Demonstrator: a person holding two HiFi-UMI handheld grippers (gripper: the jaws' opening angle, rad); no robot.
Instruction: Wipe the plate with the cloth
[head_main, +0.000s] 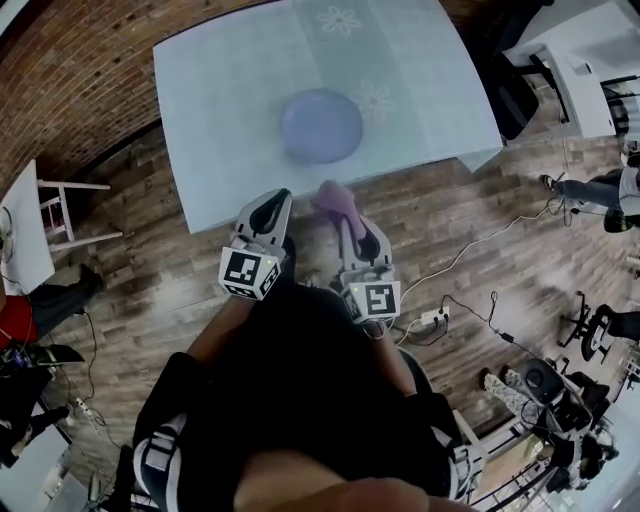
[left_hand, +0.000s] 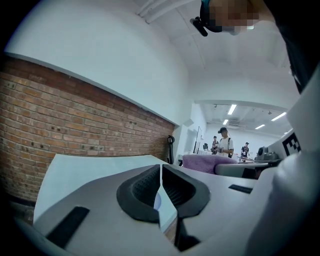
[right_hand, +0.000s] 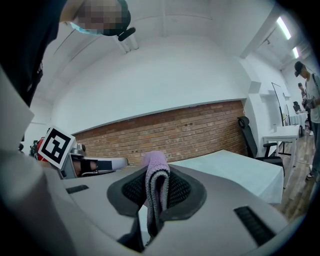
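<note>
Brick wall and wood floor border the table bearing plate.

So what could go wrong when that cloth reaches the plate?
The plate sits near the table's front edge, and the left gripper is shut and empty, so a firm wipe might slide it off. The right gripper pinches the folded cloth with only a little sticking out, so its jaws might scrape the plate.

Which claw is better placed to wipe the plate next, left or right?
Right, probably. The right claw is shut on the purple cloth, with the plate on the table just ahead. The left claw is shut and empty.
</note>
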